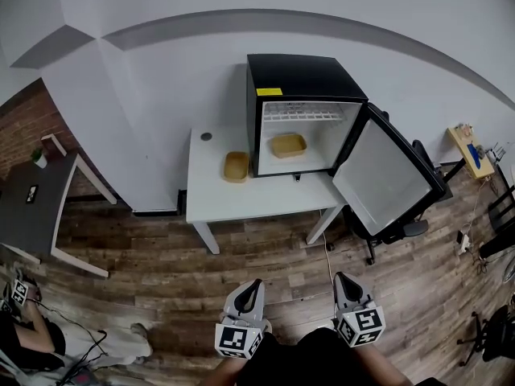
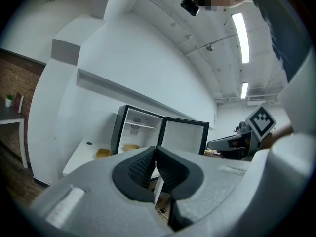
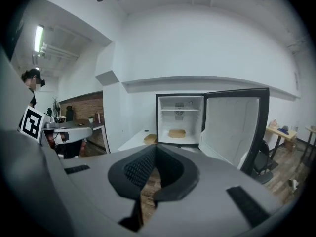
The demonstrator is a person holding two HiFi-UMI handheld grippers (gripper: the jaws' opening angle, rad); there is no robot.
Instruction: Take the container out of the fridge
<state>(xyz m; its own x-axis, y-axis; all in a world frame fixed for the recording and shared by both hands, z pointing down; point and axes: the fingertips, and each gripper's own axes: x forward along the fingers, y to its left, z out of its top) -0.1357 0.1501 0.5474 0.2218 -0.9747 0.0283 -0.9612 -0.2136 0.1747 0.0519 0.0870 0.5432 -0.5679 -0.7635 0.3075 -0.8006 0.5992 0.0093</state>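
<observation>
A white desk [image 1: 241, 203] on wood floor [image 1: 161, 256] bears the open fridge [image 1: 298, 75], far ahead of the jaws. Its container [image 1: 288, 145] lies flat, long axis crosswise. Left gripper [image 1: 253, 284] and right gripper [image 1: 345, 277]: jaws closed, empty.

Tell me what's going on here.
A person stands back from the white table with the left gripper and right gripper both shut and empty. The black fridge on it has its door open, a tan container inside and a second container beside it. Neither is touched yet.
</observation>
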